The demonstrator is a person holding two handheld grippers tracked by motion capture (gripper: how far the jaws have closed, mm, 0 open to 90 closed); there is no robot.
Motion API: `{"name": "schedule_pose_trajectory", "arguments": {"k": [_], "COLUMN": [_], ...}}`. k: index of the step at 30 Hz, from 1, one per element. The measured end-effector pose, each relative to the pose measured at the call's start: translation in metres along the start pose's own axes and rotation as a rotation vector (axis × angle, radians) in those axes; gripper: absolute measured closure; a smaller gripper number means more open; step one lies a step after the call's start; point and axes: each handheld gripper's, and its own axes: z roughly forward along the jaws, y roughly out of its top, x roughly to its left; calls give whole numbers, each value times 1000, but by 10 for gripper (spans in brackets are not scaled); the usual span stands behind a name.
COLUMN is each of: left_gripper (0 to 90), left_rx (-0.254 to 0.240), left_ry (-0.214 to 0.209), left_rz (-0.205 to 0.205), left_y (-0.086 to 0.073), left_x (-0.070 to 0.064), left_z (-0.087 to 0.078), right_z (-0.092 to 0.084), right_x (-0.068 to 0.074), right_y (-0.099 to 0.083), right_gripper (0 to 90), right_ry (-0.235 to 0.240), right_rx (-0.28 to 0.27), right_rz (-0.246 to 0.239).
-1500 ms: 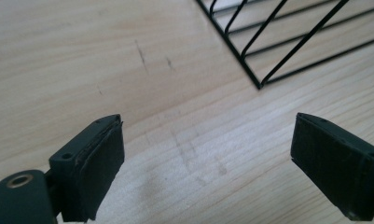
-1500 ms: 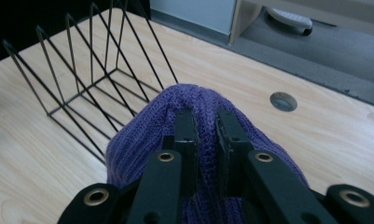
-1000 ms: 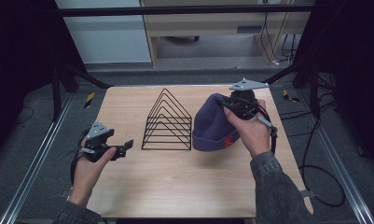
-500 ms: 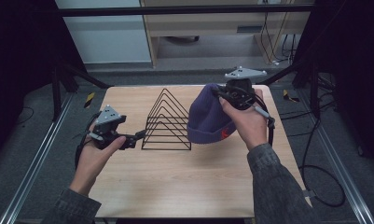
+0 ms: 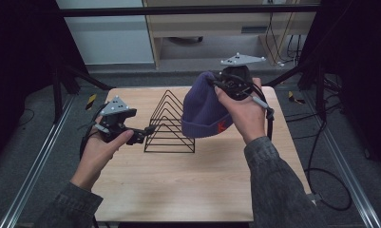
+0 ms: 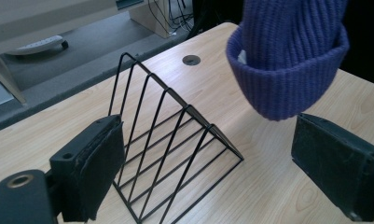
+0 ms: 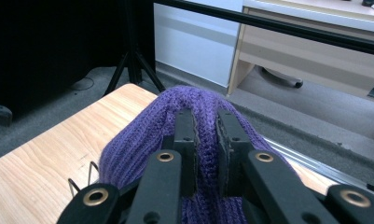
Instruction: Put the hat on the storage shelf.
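Note:
A purple knit beanie [image 5: 204, 109] hangs in the air over the right side of a black wire triangular rack [image 5: 171, 124], its cuff downward. My right gripper [image 5: 215, 83] is shut on the beanie's crown; in the right gripper view the two jaws pinch a fold of the purple knit [image 7: 142, 140]. My left gripper [image 5: 147, 130] sits at the rack's left end, open, with nothing between its pads [image 6: 98, 168]. In the left gripper view the rack [image 6: 175, 140] stands just ahead and the beanie [image 6: 289, 56] hangs at upper right.
The wooden table [image 5: 193, 185] has a small round cable hole [image 6: 191, 59] behind the rack. Dark frame posts and aluminium rails flank the table. A desk and white cabinet stand beyond the far edge. Cables trail at the right.
The right gripper has lifted the beanie off the table and carried it left toward the rack. The left gripper has moved forward and right, up to the rack's left end.

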Motion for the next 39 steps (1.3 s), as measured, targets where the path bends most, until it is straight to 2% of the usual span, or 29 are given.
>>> {"name": "schedule_pose_trajectory", "arguments": {"k": [8,15,27,39], "left_gripper": [86,82,74,99], "left_rx": [13,22,47,64], "left_ry": [-18,-25,-68,-89], "left_rz": [55,77,90,66], "left_y": [15,21,24,21], "left_x": [-11,-12,-15,-12], "left_z": [7,13,37,53], "right_z": [3,9,15,20], "right_x": [8,15,24,39], "right_y": [18,27,38,49], "right_gripper": [806,806,805,804], "right_ry": [6,18,37,65], "right_rx": [-27,-34,-44,-58], "right_rz": [10,7,8,-1]}}
